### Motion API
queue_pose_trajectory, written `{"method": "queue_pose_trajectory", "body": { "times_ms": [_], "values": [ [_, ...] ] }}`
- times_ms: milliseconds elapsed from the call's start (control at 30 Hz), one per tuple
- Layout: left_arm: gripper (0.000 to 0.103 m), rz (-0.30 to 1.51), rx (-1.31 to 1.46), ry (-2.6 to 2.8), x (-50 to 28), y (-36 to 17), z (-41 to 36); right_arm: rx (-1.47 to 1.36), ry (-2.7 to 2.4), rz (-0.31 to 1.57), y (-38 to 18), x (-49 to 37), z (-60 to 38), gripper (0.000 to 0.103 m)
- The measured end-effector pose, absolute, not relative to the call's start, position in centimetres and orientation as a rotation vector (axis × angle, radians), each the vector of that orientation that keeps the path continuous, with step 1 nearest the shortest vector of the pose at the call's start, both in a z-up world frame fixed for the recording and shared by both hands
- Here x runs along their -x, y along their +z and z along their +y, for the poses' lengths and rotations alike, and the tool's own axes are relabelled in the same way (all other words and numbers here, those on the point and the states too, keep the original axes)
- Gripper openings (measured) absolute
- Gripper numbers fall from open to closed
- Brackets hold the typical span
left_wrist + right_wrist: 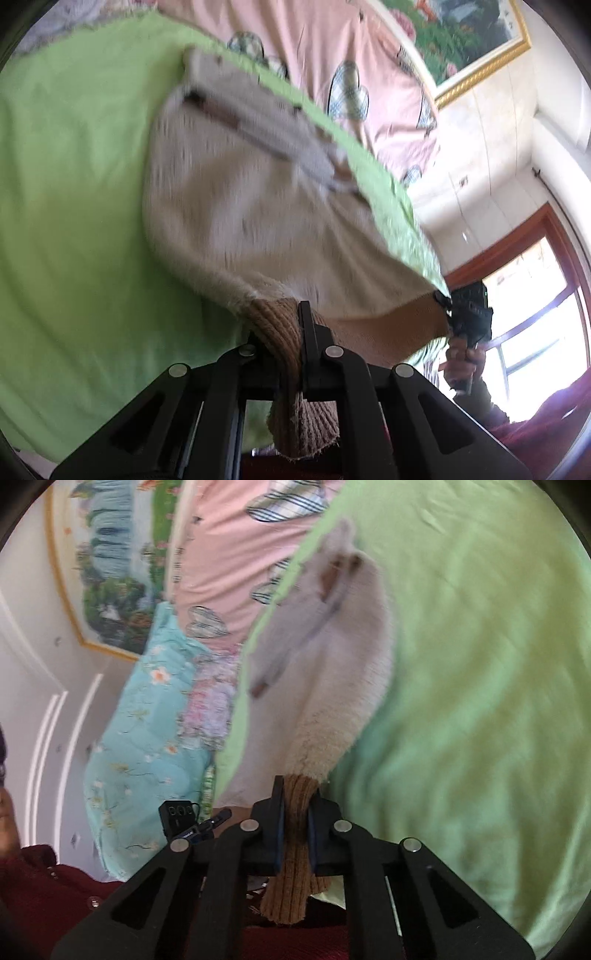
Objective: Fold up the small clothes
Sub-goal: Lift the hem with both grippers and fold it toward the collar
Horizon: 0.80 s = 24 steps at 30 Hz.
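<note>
Cream fleecy garment (236, 206) with tan ribbed hem, seemingly lifted over green sheet (74, 177)

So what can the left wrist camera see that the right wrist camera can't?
Only the left wrist view shows a red-framed window and the right gripper clamped on the garment's far corner. Only the right wrist view shows a blue floral quilt and white wall molding. Both show the cream sweater with its brown ribbed hem, the green sheet, pink heart-print bedding and a gold-framed picture. The left gripper is shut on the hem too.
</note>
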<state>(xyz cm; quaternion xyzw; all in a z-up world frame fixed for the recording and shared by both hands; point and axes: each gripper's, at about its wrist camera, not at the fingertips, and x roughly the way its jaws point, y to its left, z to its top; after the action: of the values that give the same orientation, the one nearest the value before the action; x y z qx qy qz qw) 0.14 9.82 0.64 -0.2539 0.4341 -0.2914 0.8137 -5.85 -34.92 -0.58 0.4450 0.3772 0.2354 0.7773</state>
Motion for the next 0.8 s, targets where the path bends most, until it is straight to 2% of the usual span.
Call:
{"method": "queue_pose_trajectory", "body": {
  "times_ms": [367,600,800],
  "values": [
    [0.005,0.664,0.510,-0.556,-12.5,8.4,10.4,-0.873,0.510,0.660,4.8,-5.6,-36.5,0.011],
    [0.005,0.698,0.399,-0.494,-24.6,9.9,8.9,-0.855,0.442,0.641,5.7,-16.3,-38.9,0.011],
    [0.005,0.768,0.390,-0.438,-33.2,7.0,8.1,-0.867,0.379,0.689,3.8,-24.4,-39.6,0.011]
  ]
}}
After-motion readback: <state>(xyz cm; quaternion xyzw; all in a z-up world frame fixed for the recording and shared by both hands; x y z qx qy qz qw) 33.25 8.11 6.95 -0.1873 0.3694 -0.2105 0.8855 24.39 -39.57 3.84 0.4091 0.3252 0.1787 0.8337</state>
